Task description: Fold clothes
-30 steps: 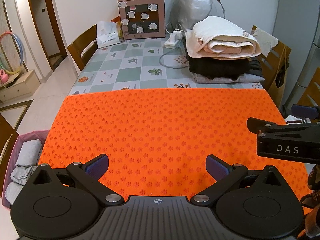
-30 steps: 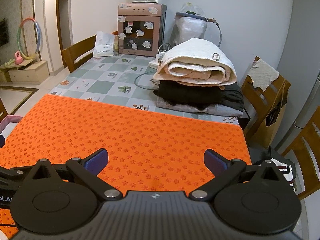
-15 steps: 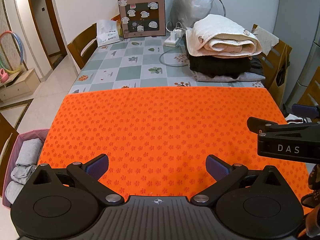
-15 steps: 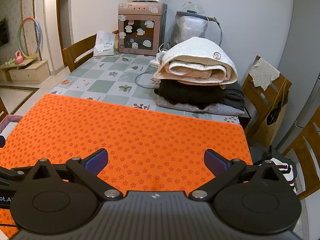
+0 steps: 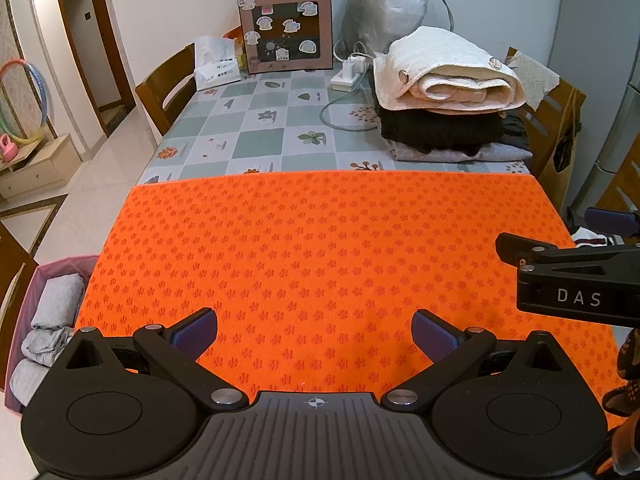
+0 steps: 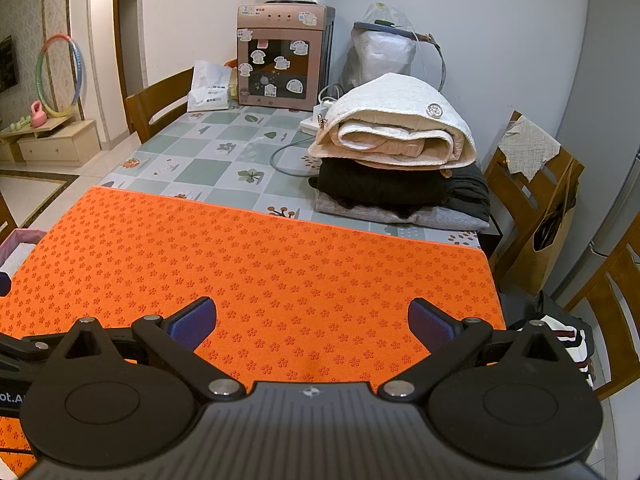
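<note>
Nearest the camera, the left gripper [image 5: 314, 330] hangs above the near edge of the orange mat [image 5: 320, 248], its two blue-padded fingers [image 5: 196, 330] spread wide with nothing between them. The right gripper [image 6: 312, 320] hangs over the same near edge further right, also spread wide and empty; in the left wrist view its black body, lettered "DAS", juts in from the right side.

The orange mat, printed with small flowers, lies flat across the near half of the table [image 5: 256, 128] and carries no garment. Off its left edge, down by the floor, a pink basket [image 5: 24, 320] holds folded grey clothes [image 5: 52, 320]. Off the right near corner, low beside the table, a striped garment [image 6: 572, 344] lies in a dark heap.

Beyond the mat the checked tablecloth is bare up to a stack of folded clothes [image 6: 400, 168] on the far right: a grey piece at the bottom, black ones on it, and a cream coat [image 6: 396, 128] with round buttons rolled on top. A white power strip [image 5: 350, 76] and its cable lie just left of the stack. At the far end stand a pink water dispenser [image 6: 280, 56] covered in stickers, a white paper bag [image 6: 210, 88] to its left and a plastic-wrapped appliance [image 6: 384, 52] to its right. Wooden chairs [image 6: 532, 200] flank the table on both sides.
</note>
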A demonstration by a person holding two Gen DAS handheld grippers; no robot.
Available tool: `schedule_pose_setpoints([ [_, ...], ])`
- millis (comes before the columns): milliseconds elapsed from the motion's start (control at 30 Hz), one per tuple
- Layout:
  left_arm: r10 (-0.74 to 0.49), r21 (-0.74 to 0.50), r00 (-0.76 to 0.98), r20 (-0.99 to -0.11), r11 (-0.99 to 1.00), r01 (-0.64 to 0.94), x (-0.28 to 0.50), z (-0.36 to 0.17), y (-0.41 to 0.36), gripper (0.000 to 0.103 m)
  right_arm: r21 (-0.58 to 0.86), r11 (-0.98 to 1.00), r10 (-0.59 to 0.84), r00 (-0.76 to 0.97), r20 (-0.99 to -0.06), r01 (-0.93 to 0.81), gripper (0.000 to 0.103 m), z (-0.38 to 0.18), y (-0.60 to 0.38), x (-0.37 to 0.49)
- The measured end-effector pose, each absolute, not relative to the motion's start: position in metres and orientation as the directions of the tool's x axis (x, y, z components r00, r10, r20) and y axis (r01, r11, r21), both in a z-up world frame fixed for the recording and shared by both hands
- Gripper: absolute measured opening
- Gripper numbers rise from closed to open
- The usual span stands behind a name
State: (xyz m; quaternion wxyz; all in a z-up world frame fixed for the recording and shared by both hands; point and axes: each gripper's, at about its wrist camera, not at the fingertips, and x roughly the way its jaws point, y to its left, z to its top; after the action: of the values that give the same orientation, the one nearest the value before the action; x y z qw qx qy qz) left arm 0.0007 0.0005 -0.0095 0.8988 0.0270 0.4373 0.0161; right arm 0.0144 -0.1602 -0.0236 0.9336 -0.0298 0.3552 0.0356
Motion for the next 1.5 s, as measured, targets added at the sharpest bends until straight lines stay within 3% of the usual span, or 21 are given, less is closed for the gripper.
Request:
schedule_pose_setpoints([
  [800, 0.033, 0.058, 0.587, -0.809, 0.998, 0.024, 0.017, -0.022, -0.003, 0.103, -0.017, 0.996, 0.050, 0.713, -0.700, -0.088, 0.103, -0.038, -0.165, 0.031],
  [1133, 0.077, 0.104, 0.611, -0.788, 0.995, 0.009, 0.033, -0.026, -0.003, 0.103, -0.009, 0.999, 0.026, 0.746, -0.666, -0.043, 0.102, -0.030, -0.210, 0.086],
  [1433, 0.044, 0.099, 0.551, -0.833, 0.993, 0.071, 0.050, -0.042, -0.006, 0.098, -0.019, 1.000, 0.006, 0.808, -0.588, -0.021, 0.087, -0.005, -0.263, 0.175],
  [1500, 0.049, 0.103, 0.540, -0.841, 0.992, 0.070, 0.053, -0.045, -0.007, 0.097, -0.006, 1.000, 0.014, 0.819, -0.574, -0.021, 0.079, 0.000, -0.273, 0.197],
])
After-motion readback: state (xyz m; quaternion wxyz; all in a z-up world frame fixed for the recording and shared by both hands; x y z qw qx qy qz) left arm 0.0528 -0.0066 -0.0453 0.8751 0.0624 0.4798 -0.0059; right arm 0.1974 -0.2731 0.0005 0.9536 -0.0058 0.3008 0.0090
